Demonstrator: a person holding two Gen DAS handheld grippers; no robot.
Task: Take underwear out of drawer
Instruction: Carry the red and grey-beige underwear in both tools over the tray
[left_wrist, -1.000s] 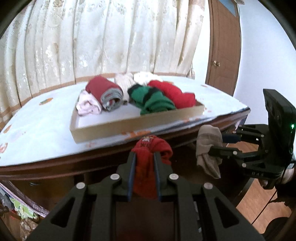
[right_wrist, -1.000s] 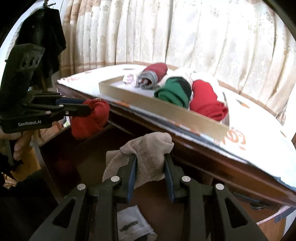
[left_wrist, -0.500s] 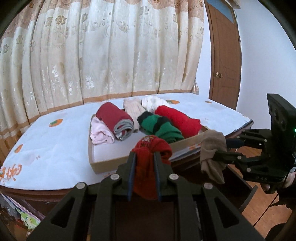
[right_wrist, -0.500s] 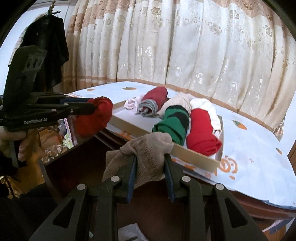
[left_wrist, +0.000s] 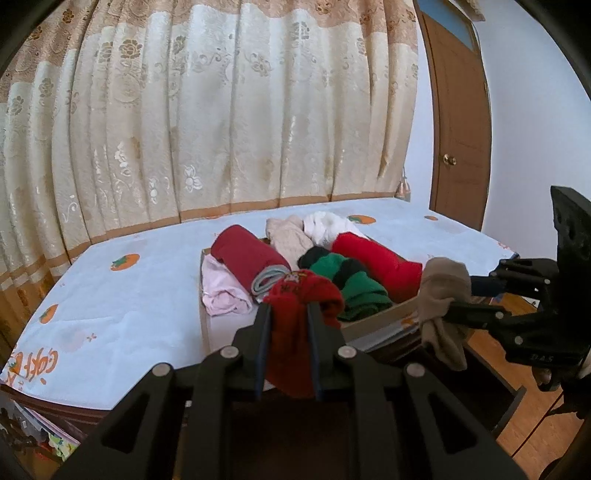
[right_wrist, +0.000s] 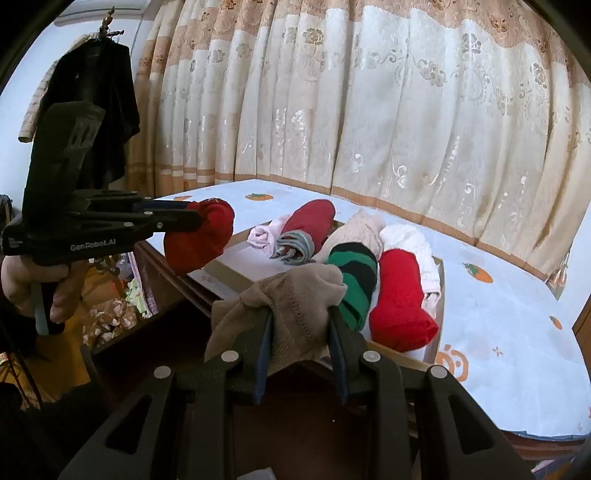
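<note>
The left hand-held gripper (left_wrist: 288, 325) is clamped on a red underwear piece (left_wrist: 299, 295); the right hand-held gripper (right_wrist: 301, 325) pinches a beige underwear piece (right_wrist: 291, 295). Both garments look light, soft and limp, bunching over the jaws, so a pinch through the thick fold should hold best. Each hangs near the tray (left_wrist: 380, 319) of rolled clothes on the surface (left_wrist: 110, 302).

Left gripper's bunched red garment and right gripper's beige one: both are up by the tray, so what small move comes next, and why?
Probably carry both forward over the shallow cardboard tray. The left gripper is shut on the bunched red garment and the right gripper on the beige knit garment; both hang just short of the tray's near wall, and white floor shows bare behind it.
</note>
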